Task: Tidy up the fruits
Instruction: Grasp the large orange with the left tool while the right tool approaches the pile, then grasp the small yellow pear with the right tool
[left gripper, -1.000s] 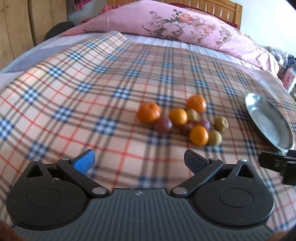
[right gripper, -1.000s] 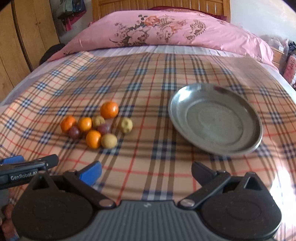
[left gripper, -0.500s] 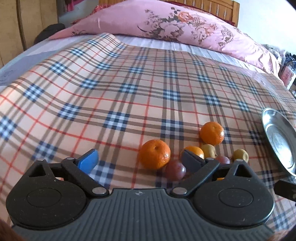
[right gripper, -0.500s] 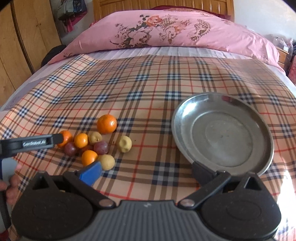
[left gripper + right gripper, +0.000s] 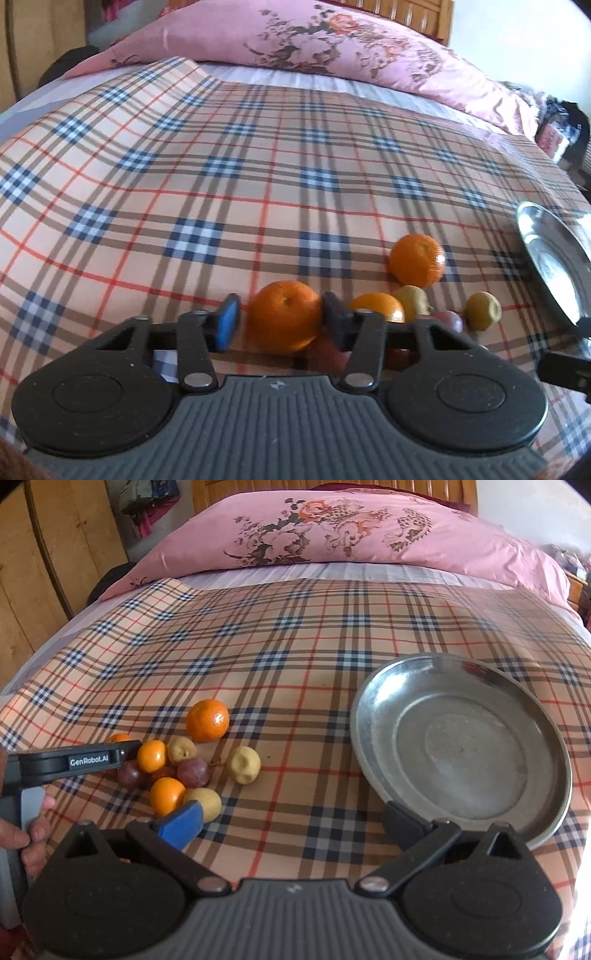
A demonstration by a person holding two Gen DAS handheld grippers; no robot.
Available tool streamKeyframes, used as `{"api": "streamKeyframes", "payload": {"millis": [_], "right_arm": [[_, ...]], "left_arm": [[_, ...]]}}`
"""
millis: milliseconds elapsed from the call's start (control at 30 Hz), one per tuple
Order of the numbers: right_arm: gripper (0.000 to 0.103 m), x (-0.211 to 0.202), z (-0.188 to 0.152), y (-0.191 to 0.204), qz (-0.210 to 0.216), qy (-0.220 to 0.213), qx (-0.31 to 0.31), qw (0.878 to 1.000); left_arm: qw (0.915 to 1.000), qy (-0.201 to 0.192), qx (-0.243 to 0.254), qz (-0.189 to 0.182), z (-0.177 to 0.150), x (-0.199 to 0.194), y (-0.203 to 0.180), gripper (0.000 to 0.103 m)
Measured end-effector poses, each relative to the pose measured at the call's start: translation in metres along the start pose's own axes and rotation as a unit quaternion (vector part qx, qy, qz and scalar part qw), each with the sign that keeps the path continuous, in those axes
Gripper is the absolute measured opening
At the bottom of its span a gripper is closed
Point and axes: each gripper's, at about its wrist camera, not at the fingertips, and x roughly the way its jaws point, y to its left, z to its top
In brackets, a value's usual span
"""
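Two tools: left tool [image 5: 280,317], marked "GenRobot.AI", jaws just closing around orange [image 5: 284,325], not yet gripping; right tool [image 5: 291,819] wide.

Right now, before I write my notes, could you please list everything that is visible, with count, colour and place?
oranges: four, orange, clustered on the cloth left of the plate
yellowish fruits: three, yellow-green, same cluster
grape-like fruits: at least two, purple-red, middle of the cluster
plate: one, silver metal, empty, right side
cloth: one, beige plaid, over the bed
pillow: one, pink floral, behind
left gripper: jaws just closing around an orange, blue pad not clearly touching
right gripper: open, empty, near the plate
left hand: on the left gripper's handle
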Motion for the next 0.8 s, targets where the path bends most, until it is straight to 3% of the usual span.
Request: {"api": "streamKeyframes", "payload": {"millis": [333, 433, 533, 633, 800], "right_arm": [[0.091, 0.008, 0.006, 0.007, 0.035, -0.022, -0.048, 0.998], [0.086, 0.014, 0.010, 0.011, 0.048, -0.026, -0.054, 0.997], [0.082, 0.020, 0.013, 0.012, 0.053, -0.025, -0.053, 0.997], [0.077, 0.024, 0.014, 0.012, 0.052, -0.024, -0.052, 0.997], [0.067, 0.030, 0.015, 0.015, 0.056, -0.022, -0.062, 0.996]], "left_arm": [[0.9999, -0.010, -0.003, -0.008, -0.006, 0.002, 0.011, 0.054], [0.9998, -0.015, 0.003, -0.010, -0.008, 0.003, 0.009, 0.046], [0.9995, -0.022, 0.022, -0.001, -0.010, 0.003, 0.001, 0.045], [0.9997, -0.023, 0.006, -0.007, -0.011, 0.001, 0.005, 0.045], [0.9997, -0.021, -0.004, 0.014, -0.014, -0.006, 0.010, 0.045]]}}
